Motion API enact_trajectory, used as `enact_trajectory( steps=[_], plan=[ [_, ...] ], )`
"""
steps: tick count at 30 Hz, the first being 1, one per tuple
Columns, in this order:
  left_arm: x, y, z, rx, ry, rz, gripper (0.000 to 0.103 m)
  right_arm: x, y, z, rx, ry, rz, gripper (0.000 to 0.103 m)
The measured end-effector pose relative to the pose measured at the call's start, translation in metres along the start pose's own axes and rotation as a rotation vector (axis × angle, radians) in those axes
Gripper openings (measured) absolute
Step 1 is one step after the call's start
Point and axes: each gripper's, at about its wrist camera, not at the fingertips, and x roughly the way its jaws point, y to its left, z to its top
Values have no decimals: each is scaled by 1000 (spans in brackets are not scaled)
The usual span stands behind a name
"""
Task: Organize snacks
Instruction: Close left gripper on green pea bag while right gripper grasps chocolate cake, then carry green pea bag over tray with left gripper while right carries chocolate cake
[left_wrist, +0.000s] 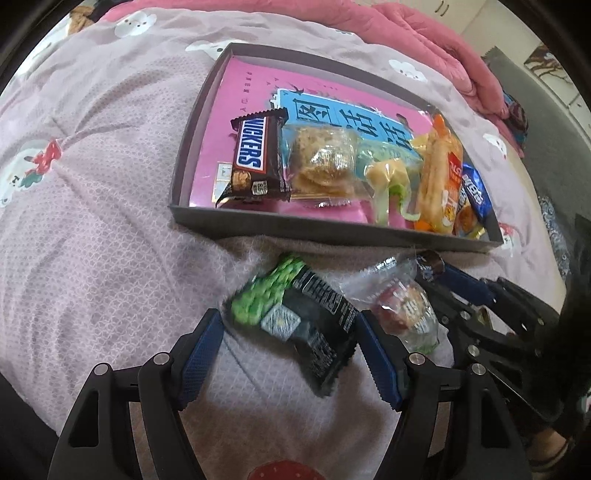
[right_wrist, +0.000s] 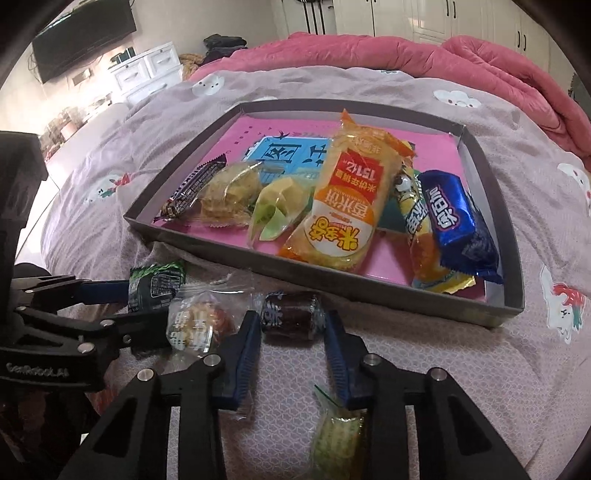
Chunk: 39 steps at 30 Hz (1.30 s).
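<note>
A green and black snack packet (left_wrist: 295, 325) lies on the bedspread between the blue pads of my left gripper (left_wrist: 290, 319), whose jaws stand wide around it without pressing. In the right wrist view my right gripper (right_wrist: 291, 317) has its pads against both ends of a small dark brown wrapped snack (right_wrist: 290, 323) that rests on the bed just before the tray. The dark grey tray (right_wrist: 332, 284) with a pink floor holds several snacks, among them a Snickers bar (left_wrist: 255, 155), an orange rice cracker pack (right_wrist: 347, 206) and a blue biscuit pack (right_wrist: 454, 218).
A clear packet with a red and yellow snack (right_wrist: 199, 321) lies between the two grippers. A clear packet of green-yellow sweets (right_wrist: 340, 432) sits under my right gripper's frame. A pink quilt (right_wrist: 406, 55) is heaped at the far side of the bed.
</note>
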Motion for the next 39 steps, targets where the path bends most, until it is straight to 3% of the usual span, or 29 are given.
enact_trajectory(
  steps=[2, 5, 14, 17, 28, 33, 36, 39],
  plan=[
    [3, -1, 3, -7, -6, -2, 74, -2, -3, 0, 12, -6, -3, 34],
    [4, -4, 4, -3, -18, -1, 63, -5, -9, -1, 45, -14, 7, 34],
    [4, -9, 1, 33, -25, -4, 58, -20, -18, -2, 100, -54, 42, 34],
    [-8, -4, -6, 41, -29, -23, 49, -27, -19, -2, 113, -75, 53, 34],
    [-19, -3, -10, 74, -27, -72, 40, -38, -21, -1, 135, -111, 64, 34],
    [-14, -10, -13, 75, 14, -170, 39, -39, -23, 0, 144, -117, 65, 34],
    [-7, -16, -15, 98, 23, -147, 30, -40, -24, 0, 144, -121, 64, 34],
    [-7, -13, -14, 79, 17, -154, 28, -42, -24, 0, 146, -129, 63, 34]
  ],
)
